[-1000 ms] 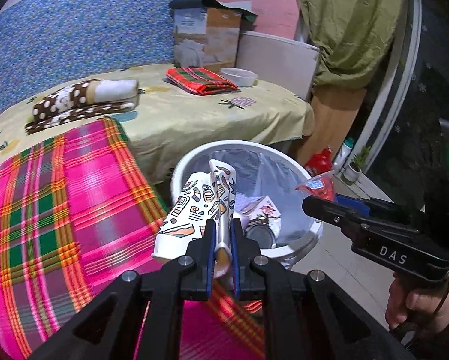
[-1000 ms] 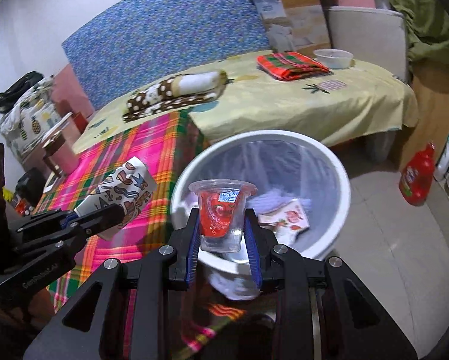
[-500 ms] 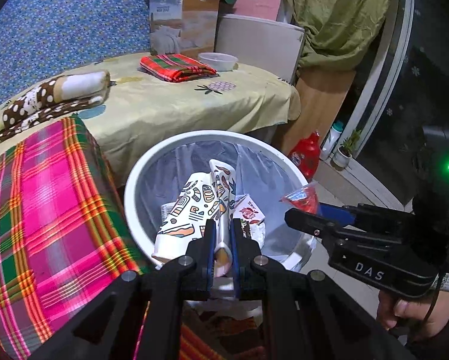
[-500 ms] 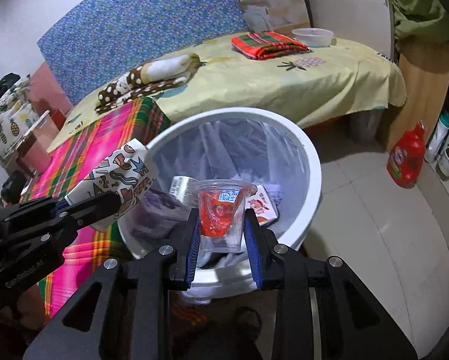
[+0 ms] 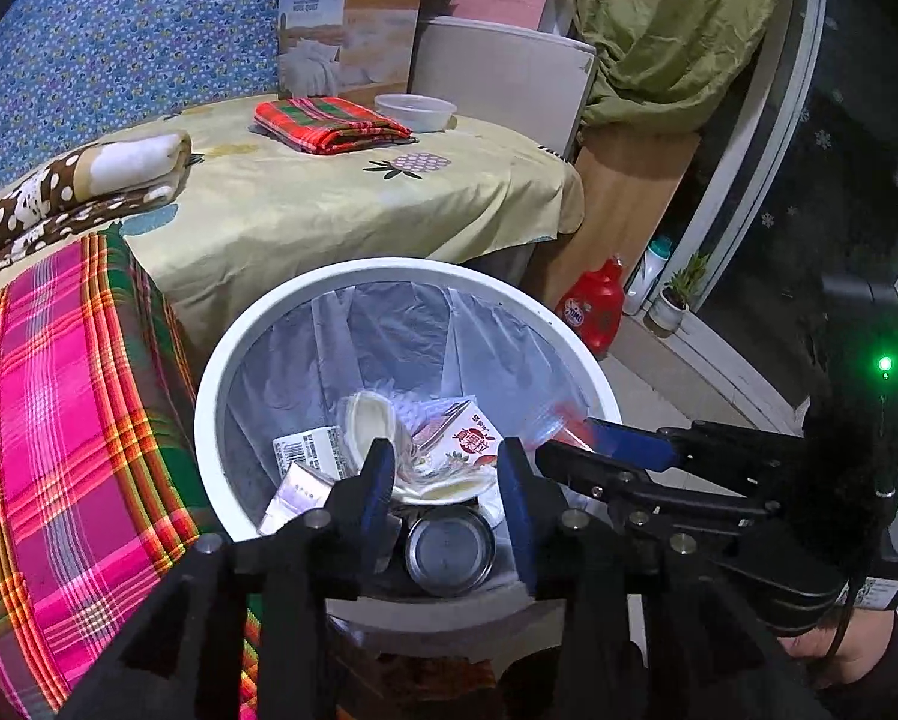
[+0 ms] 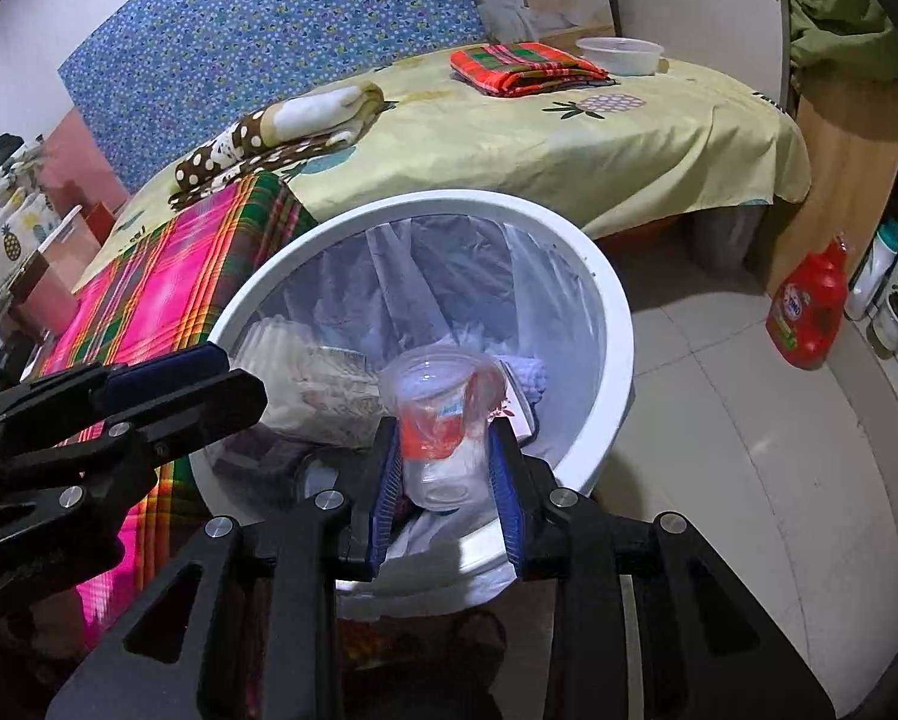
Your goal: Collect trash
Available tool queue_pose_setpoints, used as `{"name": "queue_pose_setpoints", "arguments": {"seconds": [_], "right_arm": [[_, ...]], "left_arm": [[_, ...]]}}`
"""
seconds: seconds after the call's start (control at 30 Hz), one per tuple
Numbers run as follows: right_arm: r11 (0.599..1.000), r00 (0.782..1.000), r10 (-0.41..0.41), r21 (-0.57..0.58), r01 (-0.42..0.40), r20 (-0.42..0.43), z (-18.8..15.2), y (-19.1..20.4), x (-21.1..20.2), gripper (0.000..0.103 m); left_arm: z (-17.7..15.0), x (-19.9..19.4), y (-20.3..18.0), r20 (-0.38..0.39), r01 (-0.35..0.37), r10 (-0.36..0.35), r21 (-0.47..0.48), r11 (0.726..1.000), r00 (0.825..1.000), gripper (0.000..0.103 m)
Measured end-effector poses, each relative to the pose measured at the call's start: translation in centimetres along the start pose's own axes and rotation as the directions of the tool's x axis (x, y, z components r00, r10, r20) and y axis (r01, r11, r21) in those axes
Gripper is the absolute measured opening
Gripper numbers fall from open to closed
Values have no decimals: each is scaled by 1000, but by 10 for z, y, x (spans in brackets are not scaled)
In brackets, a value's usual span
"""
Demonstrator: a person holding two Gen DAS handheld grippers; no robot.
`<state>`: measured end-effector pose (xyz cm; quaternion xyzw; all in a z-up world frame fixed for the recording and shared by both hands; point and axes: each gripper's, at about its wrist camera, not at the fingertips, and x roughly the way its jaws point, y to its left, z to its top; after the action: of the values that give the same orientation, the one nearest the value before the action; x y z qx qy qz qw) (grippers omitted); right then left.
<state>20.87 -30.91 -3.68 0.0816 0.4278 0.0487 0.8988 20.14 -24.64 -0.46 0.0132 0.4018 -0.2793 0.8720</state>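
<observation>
Over the white bin (image 5: pixel 209 384), my left gripper (image 5: pixel 446 474) is opening, empty; my right gripper (image 6: pixel 446 462), jaws opening, cradles a clear cup (image 6: pixel 443 414).

bin (image 5: pixel 209 372) before bed (image 5: pixel 341 204), carton (image 5: pixel 470 441) inside

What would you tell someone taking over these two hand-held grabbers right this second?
Left gripper: over the bin, jaws opening, nothing between them. The paper cup is a blur inside the bin's rim.
Right gripper: over the bin's near edge, jaws opening, with a tilted plastic cup between the pads.
Done: a carton and a can already lie in the bin.
Left: let the plastic cup fall in, then probably pull both grippers clear. No other trash is plainly in view.
</observation>
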Motion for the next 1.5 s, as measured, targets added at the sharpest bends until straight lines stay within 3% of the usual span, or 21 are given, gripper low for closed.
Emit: {"name": "queue_pose_setpoints", "arguments": {"seconds": [0.27,0.63,0.93,1.5], "right_arm": [[1000,1000,3,-5,-3,23,-3,6,-9,34],[999,997,30,-41,-28,67,-17,37,-36,35],[993,992,66,-109,-54,104,-31,71,-56,37],[985,984,106,-153,-83,145,-56,98,-79,39]], "left_arm": [[-2,-14,5,31,-8,9,-18,1000,999,41],[-23,-54,16,71,-72,77,-62,995,995,44],[-48,-91,22,99,-152,161,-91,984,982,44],[-92,-134,28,127,-247,263,-126,961,957,44]]}}
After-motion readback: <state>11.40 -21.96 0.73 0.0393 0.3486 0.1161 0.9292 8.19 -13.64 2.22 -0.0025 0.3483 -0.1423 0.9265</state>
